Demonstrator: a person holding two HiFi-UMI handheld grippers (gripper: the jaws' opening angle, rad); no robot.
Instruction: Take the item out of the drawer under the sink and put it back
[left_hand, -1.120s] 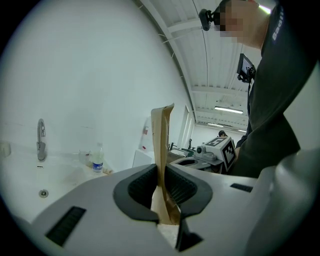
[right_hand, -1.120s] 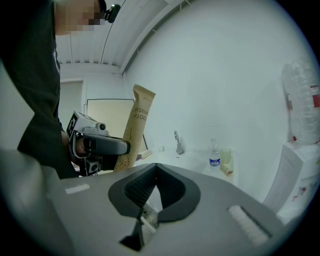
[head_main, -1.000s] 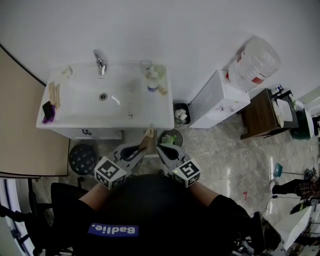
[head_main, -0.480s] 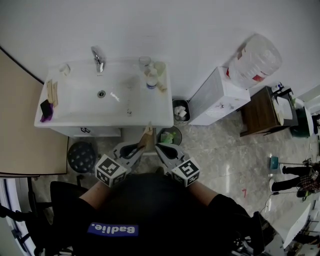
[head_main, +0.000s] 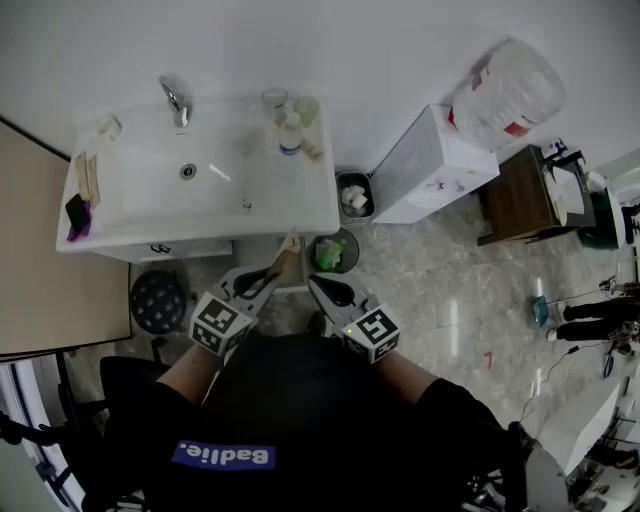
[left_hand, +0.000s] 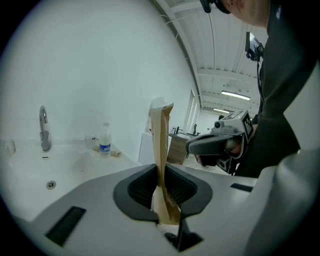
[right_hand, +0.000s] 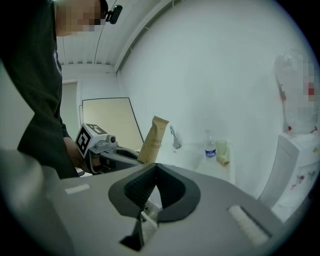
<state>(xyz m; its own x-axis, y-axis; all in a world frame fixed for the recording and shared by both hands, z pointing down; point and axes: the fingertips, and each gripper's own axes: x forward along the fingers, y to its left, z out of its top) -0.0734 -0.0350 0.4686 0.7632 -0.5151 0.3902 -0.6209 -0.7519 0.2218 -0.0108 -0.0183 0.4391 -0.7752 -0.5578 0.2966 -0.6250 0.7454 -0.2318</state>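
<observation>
My left gripper (head_main: 268, 282) is shut on a tall brown paper pouch (head_main: 289, 256), which stands upright between its pads just in front of the white sink (head_main: 130, 215). In the left gripper view the pouch (left_hand: 161, 140) rises out of the left gripper (left_hand: 161, 172), with the basin behind it. My right gripper (head_main: 322, 288) hangs beside it on the right, shut and holding nothing. The right gripper view shows the right gripper (right_hand: 156, 169) with its pads together, and beyond it the pouch (right_hand: 153, 141) in the left gripper (right_hand: 111, 151). The drawer under the sink is hidden below the basin's front edge.
On the sink stand a faucet (head_main: 174, 100), a water bottle (head_main: 289, 135) and cups. A small trash bin (head_main: 353, 197) and a green-filled bucket (head_main: 332, 250) sit right of the sink, then a water dispenser (head_main: 435, 165). A black stool (head_main: 158, 300) stands at the left.
The head view has shifted, so the sink now lies further up and left in the picture. Both grippers and the held pouch keep nearly the same place before the sink's front edge.
</observation>
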